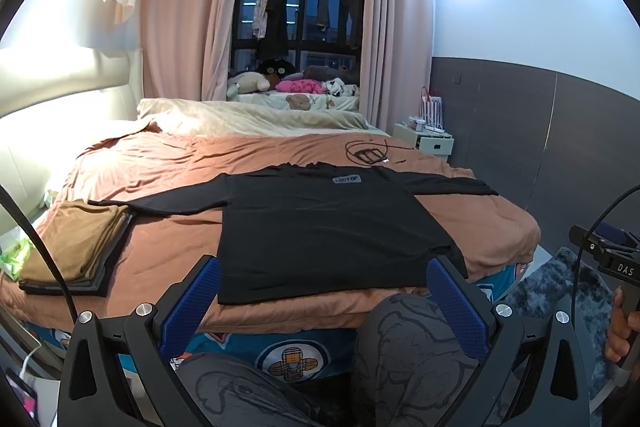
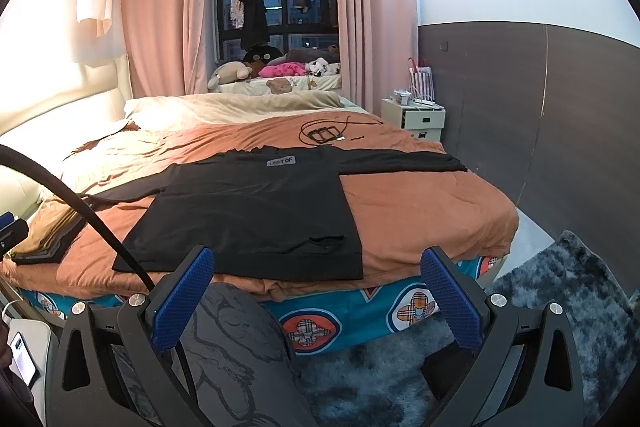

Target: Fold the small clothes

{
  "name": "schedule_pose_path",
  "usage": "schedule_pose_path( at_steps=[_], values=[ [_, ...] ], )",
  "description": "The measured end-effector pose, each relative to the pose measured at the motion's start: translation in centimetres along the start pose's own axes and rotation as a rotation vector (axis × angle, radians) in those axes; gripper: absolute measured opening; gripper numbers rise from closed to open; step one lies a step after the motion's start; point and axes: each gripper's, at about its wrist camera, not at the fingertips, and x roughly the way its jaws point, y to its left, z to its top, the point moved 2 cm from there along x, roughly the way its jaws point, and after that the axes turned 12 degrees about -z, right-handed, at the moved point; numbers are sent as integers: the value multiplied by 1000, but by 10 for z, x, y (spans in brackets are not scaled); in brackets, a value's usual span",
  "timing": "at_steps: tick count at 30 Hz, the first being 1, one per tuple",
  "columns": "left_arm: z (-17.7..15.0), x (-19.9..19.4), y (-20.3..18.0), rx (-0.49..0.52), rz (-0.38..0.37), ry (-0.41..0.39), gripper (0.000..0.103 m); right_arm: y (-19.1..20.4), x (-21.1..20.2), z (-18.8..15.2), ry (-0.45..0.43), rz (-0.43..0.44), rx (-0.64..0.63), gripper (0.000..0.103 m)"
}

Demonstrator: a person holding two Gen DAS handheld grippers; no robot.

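Observation:
A black long-sleeved shirt (image 1: 320, 227) (image 2: 256, 211) lies flat on the brown bedspread, sleeves spread out to both sides, a small grey label near its collar. My left gripper (image 1: 324, 275) hangs open just short of the shirt's near hem, nothing between its blue pads. In the right wrist view my right gripper (image 2: 318, 267) is also open and empty, held before the bed's near edge by the shirt's right hem corner. From the left wrist view the right gripper's handle (image 1: 616, 267) shows at far right, held by a hand.
A stack of folded clothes (image 1: 76, 243) (image 2: 48, 235), brown on top, lies at the bed's left. A black cable and frame (image 1: 368, 153) sit further back. A person's knees (image 1: 404, 343) are below the bed edge. A white nightstand (image 2: 416, 119) and grey rug (image 2: 560, 299) are right.

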Motion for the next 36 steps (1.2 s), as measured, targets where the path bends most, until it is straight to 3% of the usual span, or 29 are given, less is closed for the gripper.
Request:
schedule_pose_path(
  at_steps=[11,36],
  values=[
    [0,-7,-1,-2,-3,-12,103,2,-2,-1,-31,-37,-24,103],
    [-6,-21,-2,-13,-1,-22,103,1,0,-8,-21,-33,-11,103]
  ],
)
